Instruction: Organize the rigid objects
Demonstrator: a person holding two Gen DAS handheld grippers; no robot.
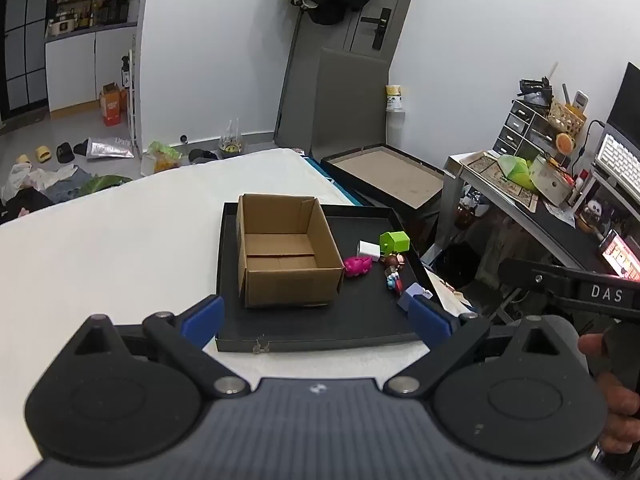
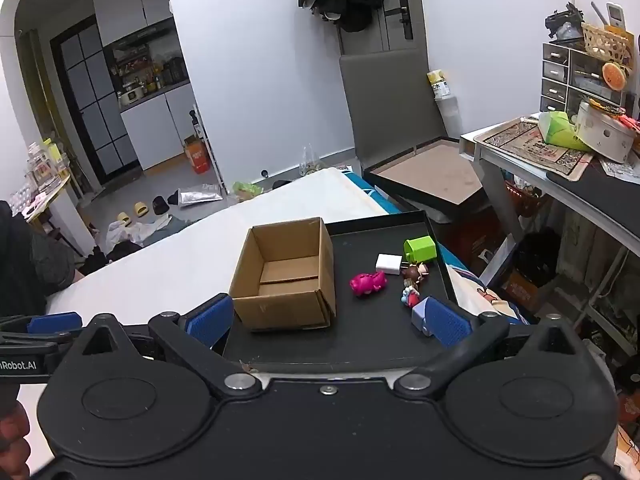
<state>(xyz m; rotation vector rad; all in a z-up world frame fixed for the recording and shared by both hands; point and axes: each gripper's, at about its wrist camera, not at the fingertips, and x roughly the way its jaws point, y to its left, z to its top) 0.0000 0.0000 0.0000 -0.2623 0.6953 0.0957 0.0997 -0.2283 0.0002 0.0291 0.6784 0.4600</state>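
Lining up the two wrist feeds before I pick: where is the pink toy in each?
Left wrist: pink toy, right of centre, by the cardboard box's near right corner.
Right wrist: pink toy, just right of centre, on the black tray.
Shared landmark: the open cardboard box, directly left of it.

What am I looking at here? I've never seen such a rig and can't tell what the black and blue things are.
No robot: a person carries a hand-held grasping tool in each hand, each with a camera looking along its blue fingers. One picture is from the left tool, one from the right tool. Both stand open and hold nothing. Ahead, a black tray carries an empty cardboard box; beside it lie a pink toy, a white block, a green toy house and small figurines.
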